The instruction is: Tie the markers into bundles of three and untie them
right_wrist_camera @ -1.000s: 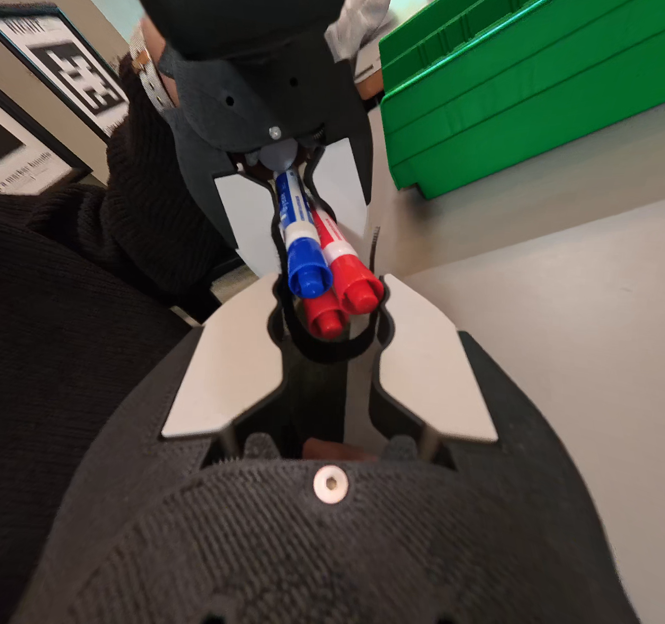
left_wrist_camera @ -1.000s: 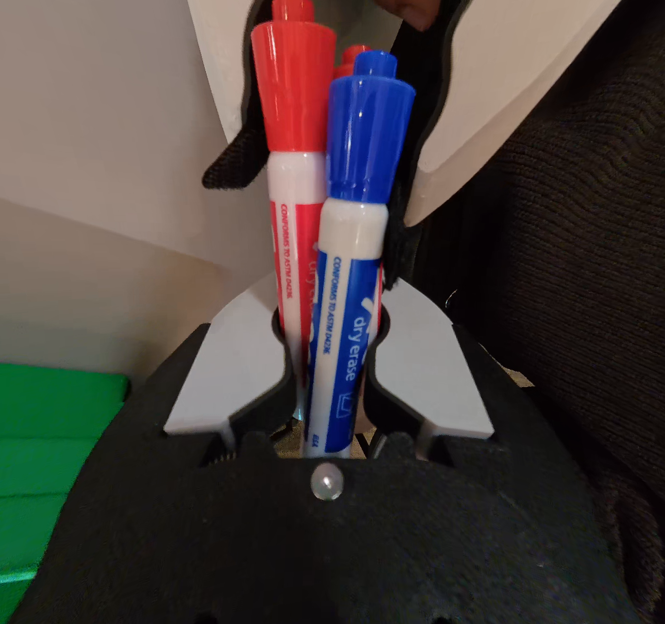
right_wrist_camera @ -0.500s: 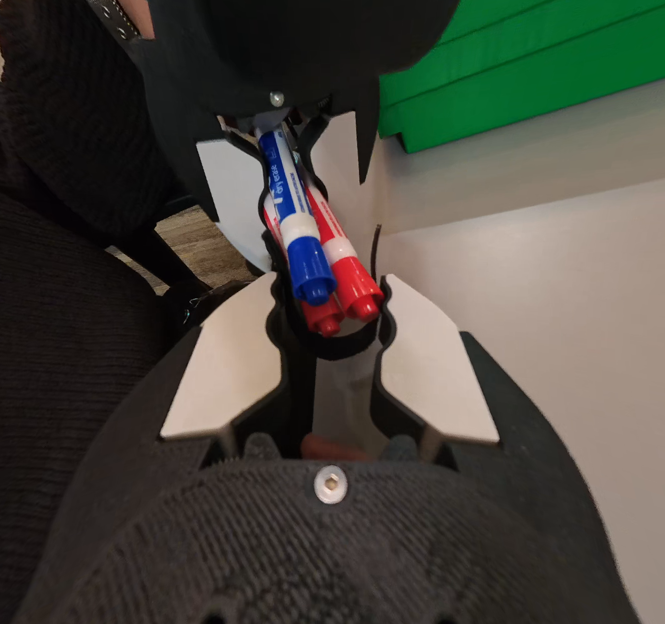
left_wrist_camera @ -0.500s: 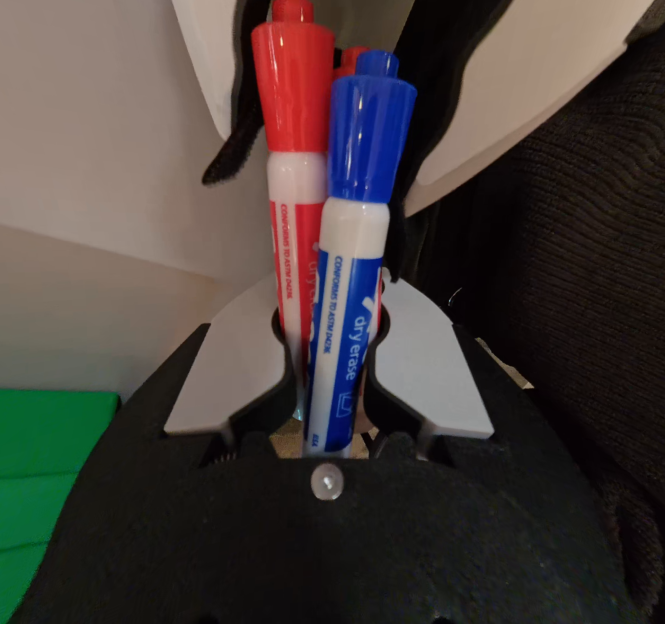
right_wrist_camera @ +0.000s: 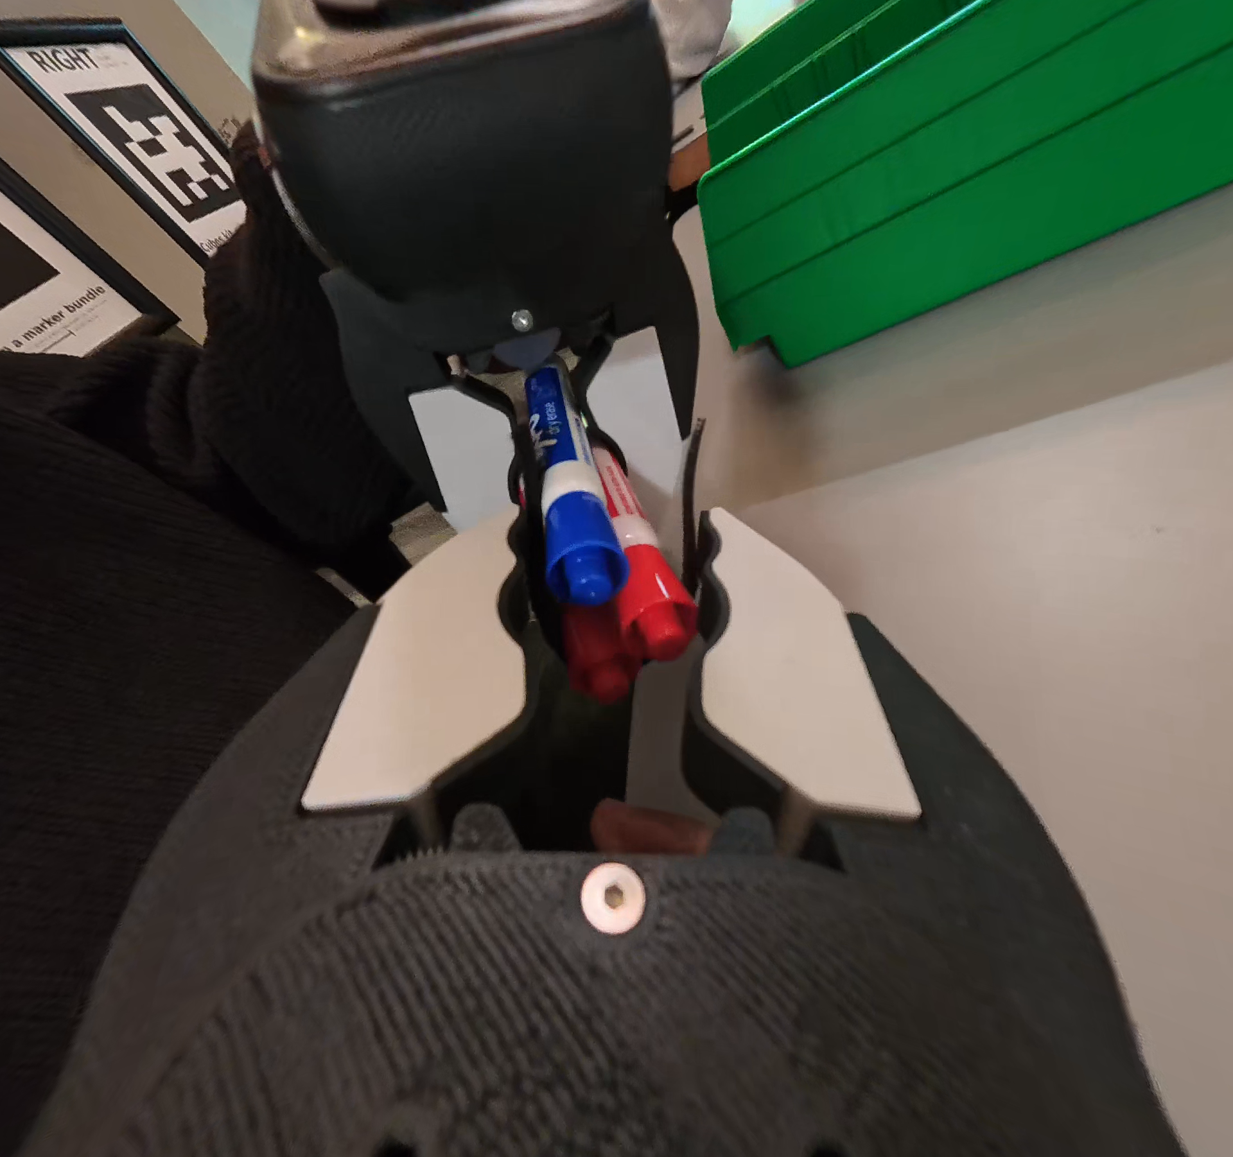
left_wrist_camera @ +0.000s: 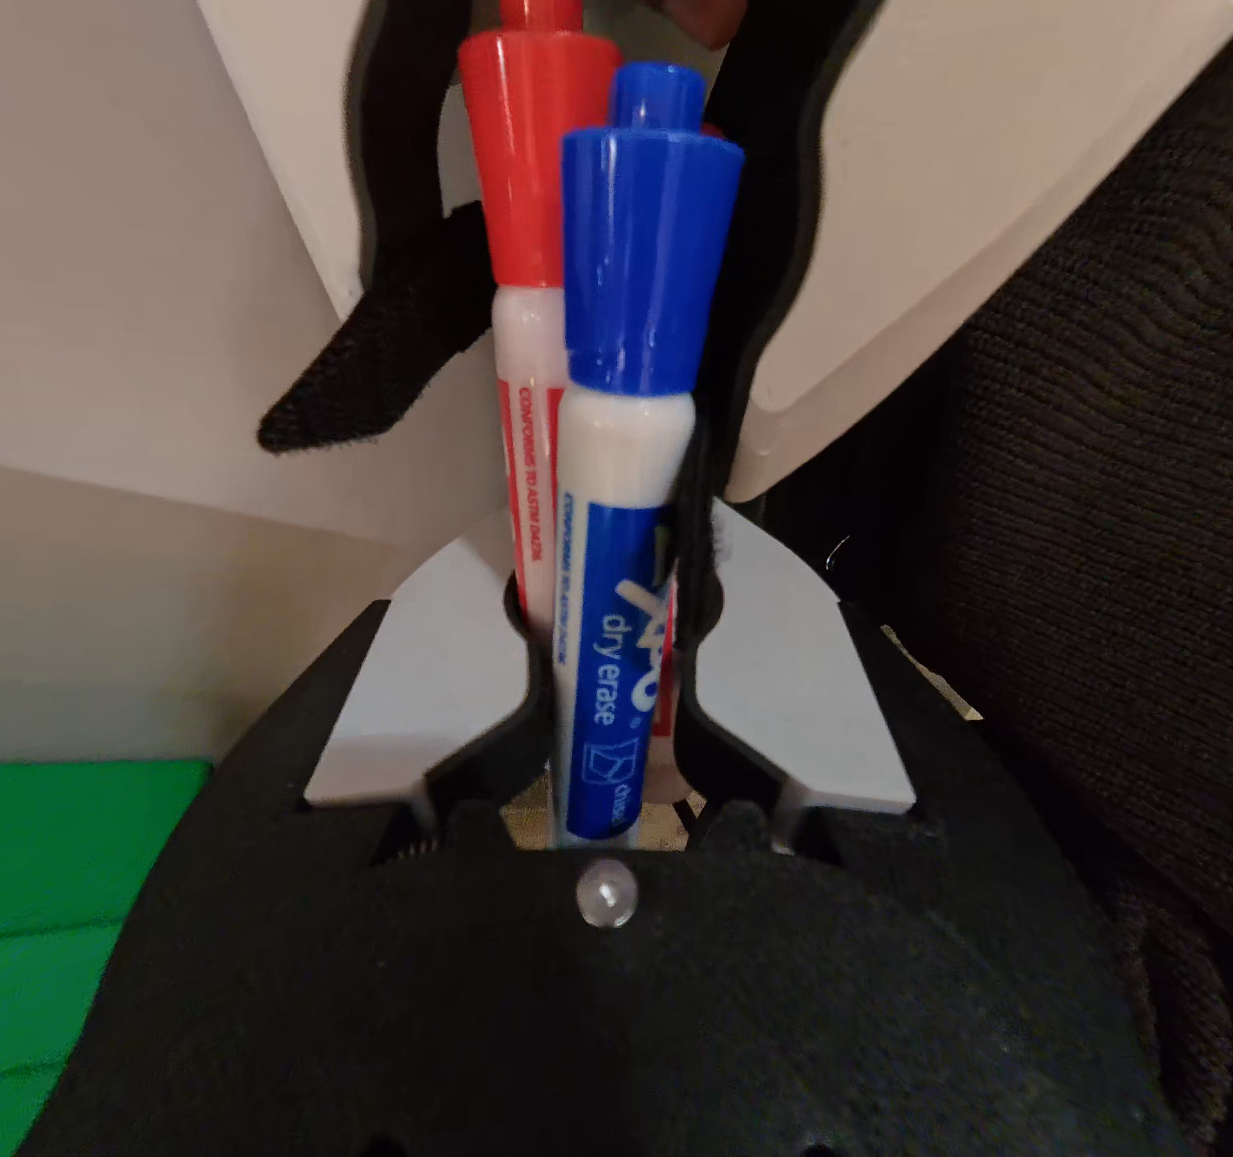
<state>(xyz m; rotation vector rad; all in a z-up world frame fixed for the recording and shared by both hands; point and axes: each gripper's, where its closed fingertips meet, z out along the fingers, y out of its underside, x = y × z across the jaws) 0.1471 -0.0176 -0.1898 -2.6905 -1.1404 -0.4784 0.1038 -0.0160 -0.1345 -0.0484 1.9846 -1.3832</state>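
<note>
A: Left wrist view first. The left gripper [left_wrist_camera: 610, 598] is clamped on a bundle of markers. The blue marker [left_wrist_camera: 624, 458] sits at the front, cap pointing away from the camera. One red marker [left_wrist_camera: 534, 204] is pressed against the blue marker's left side and reaches further out. Only a sliver of a second red one shows behind the blue cap.

B: Anything round the bundle?

A: A black strap [left_wrist_camera: 697, 524] runs down the blue marker's right side, touching it. A loose black strap end [left_wrist_camera: 373, 378] hangs out left of the red marker. The right gripper [left_wrist_camera: 587, 144] faces in from above, its white fingers [left_wrist_camera: 934, 158] either side of the caps. Whether they press the caps, cannot tell here. A green bin [left_wrist_camera: 73, 891] lies low and far left of the markers. A dark knit sleeve [left_wrist_camera: 1067, 458] fills the right side.

B: Right wrist view?

A: The right gripper [right_wrist_camera: 610, 598] is set close about the cap ends. The red cap [right_wrist_camera: 657, 598] meets the right-hand finger. The blue cap [right_wrist_camera: 587, 551] is close to the left-hand one; contact there is unclear. So: narrowly apart round the bundle, grip uncertain. The left gripper [right_wrist_camera: 554, 431] is beyond the markers, shut on their barrels. Green bins [right_wrist_camera: 967, 178] stand well right of the markers on the pale table [right_wrist_camera: 1001, 591]. Framed black-and-white marker cards [right_wrist_camera: 127, 138] are far left.
</note>
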